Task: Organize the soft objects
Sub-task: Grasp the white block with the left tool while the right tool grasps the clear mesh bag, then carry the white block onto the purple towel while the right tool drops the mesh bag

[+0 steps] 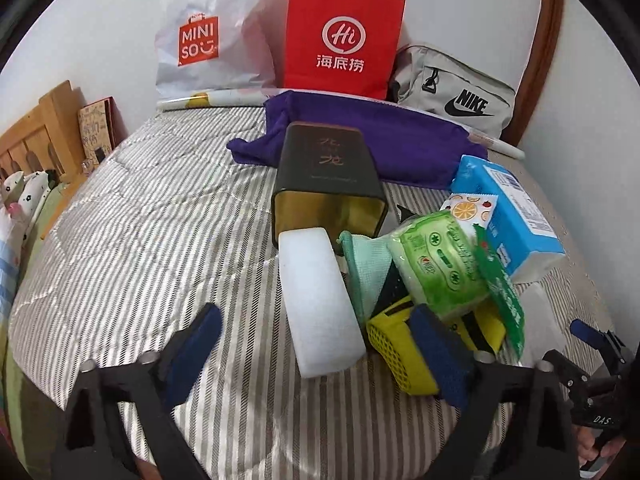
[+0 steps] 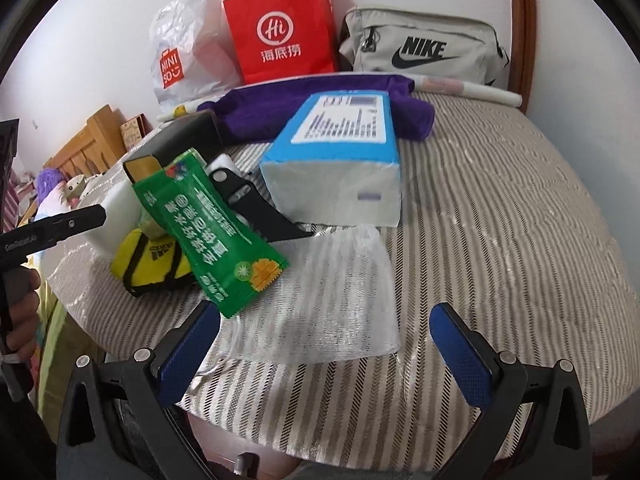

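On the striped quilt (image 1: 140,240) a white foam block (image 1: 320,300) leans out of a dark tin (image 1: 328,176) lying on its side. My left gripper (image 1: 316,360) is open around the block's near end, neither pad touching it. Its right pad stands in front of a yellow mesh pouch (image 1: 392,344). Beside these lie a teal cloth (image 1: 368,272), a green wipes pack (image 1: 440,264), a green sachet (image 2: 208,232) and a blue tissue pack (image 2: 336,160). My right gripper (image 2: 326,352) is open, low over a clear plastic bag (image 2: 336,300).
A purple towel (image 1: 360,132) lies behind the pile. Against the wall stand a white Miniso bag (image 1: 200,40), a red paper bag (image 1: 344,40) and a grey Nike bag (image 1: 456,92). A wooden headboard (image 1: 40,132) is at the left. Black scissors (image 2: 256,208) lie by the tissue pack.
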A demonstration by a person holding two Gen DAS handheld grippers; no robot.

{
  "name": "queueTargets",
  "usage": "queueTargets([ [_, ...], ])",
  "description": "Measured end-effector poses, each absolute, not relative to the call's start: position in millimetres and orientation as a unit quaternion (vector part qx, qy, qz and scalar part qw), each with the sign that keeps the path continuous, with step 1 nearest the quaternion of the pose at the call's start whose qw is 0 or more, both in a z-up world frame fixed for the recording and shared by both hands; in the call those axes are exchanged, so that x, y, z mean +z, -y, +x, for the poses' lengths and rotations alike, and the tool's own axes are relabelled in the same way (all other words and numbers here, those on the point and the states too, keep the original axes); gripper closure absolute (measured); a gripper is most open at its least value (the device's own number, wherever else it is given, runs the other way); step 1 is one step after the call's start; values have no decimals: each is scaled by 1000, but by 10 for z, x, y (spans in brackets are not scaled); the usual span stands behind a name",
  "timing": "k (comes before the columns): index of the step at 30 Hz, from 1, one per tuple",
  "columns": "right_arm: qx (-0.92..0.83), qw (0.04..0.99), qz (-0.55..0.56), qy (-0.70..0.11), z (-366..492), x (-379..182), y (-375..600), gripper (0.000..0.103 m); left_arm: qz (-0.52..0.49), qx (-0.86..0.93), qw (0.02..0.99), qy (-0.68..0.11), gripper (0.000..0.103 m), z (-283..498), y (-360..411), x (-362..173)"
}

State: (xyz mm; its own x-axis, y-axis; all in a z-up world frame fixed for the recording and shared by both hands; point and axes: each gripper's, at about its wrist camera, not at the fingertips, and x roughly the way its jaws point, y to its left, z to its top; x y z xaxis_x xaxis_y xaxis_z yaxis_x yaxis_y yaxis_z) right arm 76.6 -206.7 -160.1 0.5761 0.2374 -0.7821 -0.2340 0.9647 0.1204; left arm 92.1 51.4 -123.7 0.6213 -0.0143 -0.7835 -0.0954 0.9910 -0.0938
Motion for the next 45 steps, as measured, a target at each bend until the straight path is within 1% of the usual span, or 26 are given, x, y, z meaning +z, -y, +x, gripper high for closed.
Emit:
queueTargets([
  [1, 132, 886, 0, -444, 785, -1633, 2064, 0, -61, 23, 898, -434, 20, 931, -514, -1258],
  [3, 135, 882, -2, -452, 810, -1702, 2050, 0, -50, 23, 902, -428, 27, 953, -506, -1286],
  [4, 137, 881, -3, -453, 808, -1729, 2036, 0, -48, 23, 903, -425, 29, 958, -507, -1299],
  [6, 140, 885, -17, -444, 771, -1742, 1987, 0, -51, 17, 905, -423, 34, 966, -526, -1317],
  [10, 139, 888, -46, -436, 728, -1786, 1881, 0, -67, 9, 905, -420, 40, 980, -581, -1346],
  [12, 131, 891, -62, -431, 723, -1806, 1809, 0, -64, 4, 906, -418, 46, 992, -578, -1361],
  [13, 130, 892, -59, -428, 730, -1808, 1797, 0, -60, 3, 907, -418, 47, 998, -568, -1373],
  [15, 120, 894, -53, -428, 766, -1809, 1786, 0, -59, 2, 907, -418, 55, 1001, -568, -1396],
  [18, 106, 898, -52, -423, 787, -1814, 1757, 0, -75, -11, 905, -418, 62, 1003, -590, -1427],
  [20, 109, 899, -54, -421, 782, -1815, 1768, 0, -78, -15, 905, -418, 62, 998, -594, -1428],
  [21, 111, 899, -54, -420, 784, -1811, 1772, 3, -76, -16, 906, -417, 62, 993, -592, -1424],
  [23, 123, 899, -59, -416, 743, -1775, 1776, 16, -77, -18, 906, -416, 62, 985, -603, -1418],
  [25, 133, 897, -64, -417, 713, -1746, 1772, 42, -81, -20, 906, -416, 63, 979, -617, -1418],
  [26, 137, 896, -66, -418, 703, -1739, 1771, 46, -83, -21, 905, -416, 63, 978, -624, -1419],
  [28, 143, 895, -71, -417, 691, -1734, 1780, 60, -84, -25, 905, -416, 65, 971, -625, -1416],
  [29, 144, 895, -75, -416, 669, -1727, 1791, 63, -81, -26, 906, -415, 66, 963, -618, -1411],
  [30, 146, 894, -74, -418, 657, -1723, 1804, 70, -79, -25, 906, -415, 66, 953, -614, -1405],
  [31, 149, 892, -72, -420, 652, -1719, 1821, 81, -77, -24, 907, -414, 66, 944, -613, -1397],
  [33, 158, 889, -64, -425, 616, -1700, 1872, 88, -79, -23, 907, -413, 67, 929, -621, -1382],
  [37, 156, 890, -64, -423, 536, -1658, 1947, 93, -84, -17, 908, -411, 67, 902, -636, -1359],
  [45, 137, 898, -60, -415, 467, -1566, 2077, 94, -98, -14, 909, -405, 68, 845, -689, -1302],
])
